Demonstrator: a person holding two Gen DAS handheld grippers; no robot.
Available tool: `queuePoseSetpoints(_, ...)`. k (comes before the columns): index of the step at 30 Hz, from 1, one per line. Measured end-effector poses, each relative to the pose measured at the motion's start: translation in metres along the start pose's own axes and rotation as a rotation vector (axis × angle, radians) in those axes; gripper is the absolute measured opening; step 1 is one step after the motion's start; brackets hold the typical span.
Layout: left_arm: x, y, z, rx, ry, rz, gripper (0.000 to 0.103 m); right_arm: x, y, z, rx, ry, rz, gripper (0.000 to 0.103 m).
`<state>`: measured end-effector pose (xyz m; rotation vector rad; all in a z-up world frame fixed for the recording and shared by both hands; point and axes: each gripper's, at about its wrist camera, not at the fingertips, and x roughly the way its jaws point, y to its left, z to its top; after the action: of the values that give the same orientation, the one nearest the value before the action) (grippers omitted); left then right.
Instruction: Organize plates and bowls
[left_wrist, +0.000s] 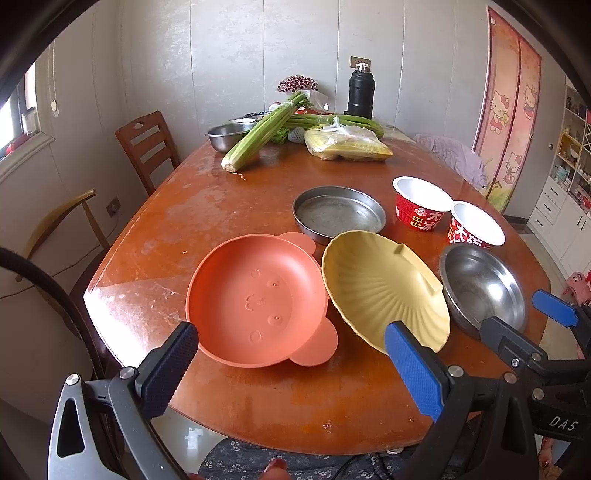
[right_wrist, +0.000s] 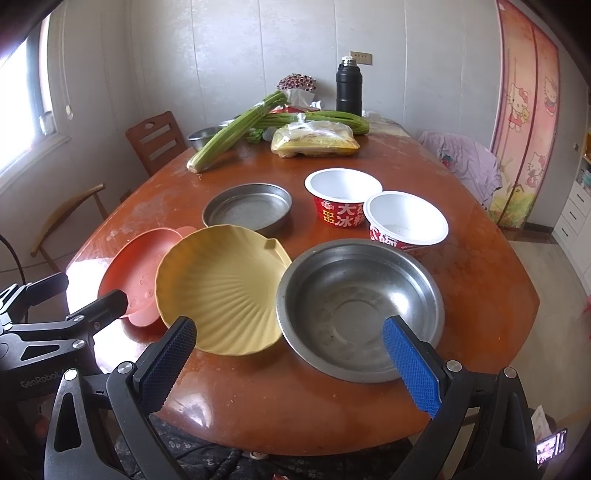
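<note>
An orange bear-faced plate (left_wrist: 255, 299) (right_wrist: 136, 269), a yellow shell-shaped plate (left_wrist: 384, 288) (right_wrist: 221, 288) and a steel bowl (left_wrist: 484, 288) (right_wrist: 358, 306) lie in a row near the table's front edge. Behind them are a flat steel pan (left_wrist: 338, 214) (right_wrist: 247, 208) and two red paper bowls (left_wrist: 421, 203) (left_wrist: 476, 229) (right_wrist: 343, 197) (right_wrist: 404, 221). My left gripper (left_wrist: 291, 339) is open and empty above the front of the orange plate. My right gripper (right_wrist: 291, 336) (left_wrist: 524, 314) is open and empty between the yellow plate and the steel bowl.
The brown wooden table (left_wrist: 221, 206) holds celery (left_wrist: 258, 129), a bagged food packet (left_wrist: 347, 144), a steel bowl (left_wrist: 229, 134) and a black flask (left_wrist: 360, 92) at the far end. Wooden chairs (left_wrist: 147, 147) stand on the left. A cloth-draped chair (right_wrist: 465, 158) is on the right.
</note>
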<state>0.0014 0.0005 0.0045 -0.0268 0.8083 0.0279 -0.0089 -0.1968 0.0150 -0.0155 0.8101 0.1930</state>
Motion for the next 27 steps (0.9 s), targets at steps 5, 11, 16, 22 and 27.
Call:
queuePoseSetpoints(5,0.0007,-0.0012,0.001,0.004,0.002,-0.002,0.102,0.0004,-0.0006,-0.0013,-0.001,0.001,-0.009,0.101)
queuePoseSetpoints(11,0.0014,-0.0035,-0.0007,0.008,0.003,-0.006,0.102,-0.0017,-0.0025,-0.0024,-0.003,0.002,-0.017,0.101)
queuePoseSetpoints(16,0.0012,-0.0036,-0.0011,0.01,0.002,-0.008,0.102,-0.0016,-0.0032,-0.0034,-0.005,0.005,-0.023,0.101)
queuePoseSetpoints(22,0.0013,-0.0052,-0.0022,0.013,0.003,-0.009,0.102,-0.0009,-0.002,-0.0029,-0.007,0.007,-0.02,0.101)
queuePoseSetpoints(27,0.0019,-0.0063,-0.0029,0.016,0.004,-0.011,0.102,-0.0004,-0.0023,-0.0045,-0.007,0.007,-0.017,0.101)
